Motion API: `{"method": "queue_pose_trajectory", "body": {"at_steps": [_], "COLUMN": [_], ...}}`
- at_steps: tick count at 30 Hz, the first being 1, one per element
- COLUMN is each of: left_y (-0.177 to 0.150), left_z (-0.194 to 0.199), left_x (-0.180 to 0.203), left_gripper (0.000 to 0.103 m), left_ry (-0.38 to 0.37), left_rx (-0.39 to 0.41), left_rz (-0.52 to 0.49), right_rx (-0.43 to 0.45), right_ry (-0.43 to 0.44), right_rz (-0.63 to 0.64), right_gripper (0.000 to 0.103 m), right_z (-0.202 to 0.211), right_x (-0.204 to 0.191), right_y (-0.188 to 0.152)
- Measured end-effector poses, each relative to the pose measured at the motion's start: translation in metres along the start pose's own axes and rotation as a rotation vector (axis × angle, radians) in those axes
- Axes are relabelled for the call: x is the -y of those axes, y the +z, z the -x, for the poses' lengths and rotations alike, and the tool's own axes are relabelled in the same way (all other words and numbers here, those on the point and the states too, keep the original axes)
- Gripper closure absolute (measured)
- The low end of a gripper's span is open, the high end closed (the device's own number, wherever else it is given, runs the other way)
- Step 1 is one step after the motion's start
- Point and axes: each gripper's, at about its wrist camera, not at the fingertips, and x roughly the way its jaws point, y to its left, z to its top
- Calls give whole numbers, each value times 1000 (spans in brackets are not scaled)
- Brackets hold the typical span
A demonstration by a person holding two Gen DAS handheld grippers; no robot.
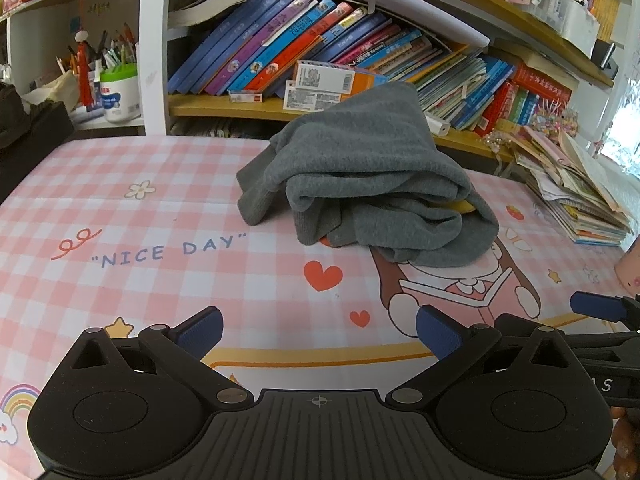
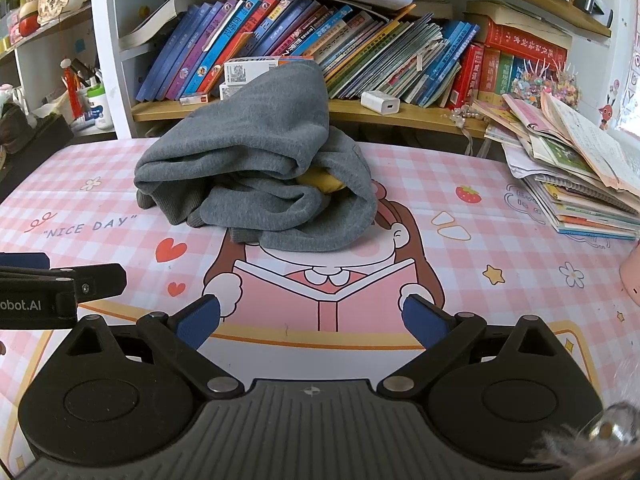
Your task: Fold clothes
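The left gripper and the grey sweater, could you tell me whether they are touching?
Apart. The left wrist view shows the open left gripper well short of the grey sweater, with bare tablecloth between.

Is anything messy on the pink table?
Yes. The grey garment sits crumpled in a heap instead of flat, with something yellow poking from its folds. The paper stack at the right edge is untidy too.

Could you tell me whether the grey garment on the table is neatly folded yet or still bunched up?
Still bunched up: the grey garment sits in a rumpled heap with loose, uneven folds, a yellow patch peeking out. Neither hand-held gripper touches it.
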Motion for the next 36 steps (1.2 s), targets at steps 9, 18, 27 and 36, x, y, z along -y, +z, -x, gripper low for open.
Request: {"method": "queue_pose_trajectory", "body": {"at_steps": [9,18,27,36], "left_y": [1,0,-1,-8], "left_z": [-1,-2,-3,1], "left_x": [-2,-3,-9,-19], "left_gripper": [0,0,0,0], "left_ry": [-40,-34,-28,17], "left_rx": [-19,-30,-59,-85], "left_rz": [15,19,47,101], "right_rx": [-5,-14,-28,31], "right_ry": [3,6,9,-57], "right_rz": [1,-4,-16,115], "right_gripper": [4,4,4,17], "right_z": [-1,-3,-8,-37], "right_x": [0,1,4,16], "right_y": [0,-1,-2,14]}}
